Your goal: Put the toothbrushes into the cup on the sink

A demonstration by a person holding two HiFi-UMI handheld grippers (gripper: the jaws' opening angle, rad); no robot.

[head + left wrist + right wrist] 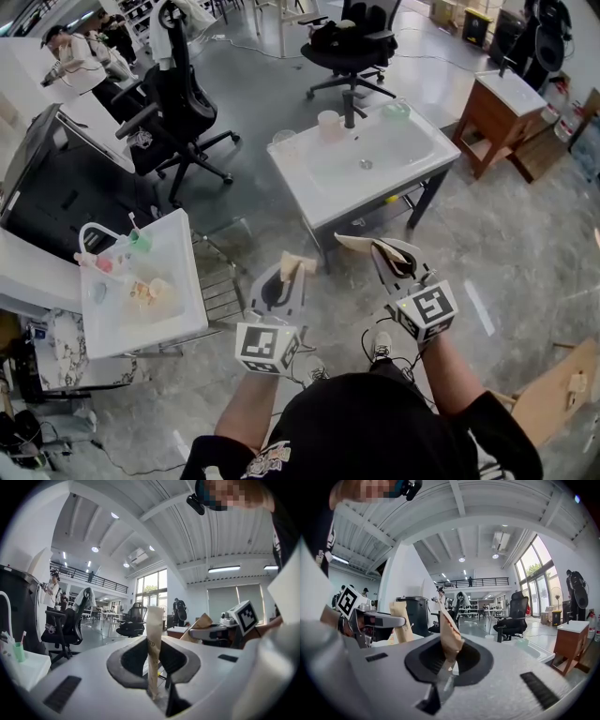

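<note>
1. Left gripper [284, 278]: held level at the lower centre of the head view, fingers clenched on the left packet [292, 265], a narrow tan paper strip standing upright between them. Contents not visible.
2. Right gripper [389, 255]: just beside the left one, fingers clamped on the right packet [361, 244], tan paper, creased, tilted towards the left gripper. Contents not visible.
3. Sink [412, 150]: white, on dark legs, ahead of both grippers and well apart from them. The basin holds nothing.
4. Faucet [349, 108]: black, at the middle of the sink's far rim.
5. Pink cup [328, 122]: upright on the far rim, just left of the faucet.
6. Clear cup [284, 138]: at the sink's far left corner.
7. Green cup [396, 111]: on the far rim, right of the faucet.
8. Second sink [178, 281]: white, to the left of the left gripper, carrying small toiletries.
9. Chairs [173, 103]: black, on the floor beyond both sinks.
</note>
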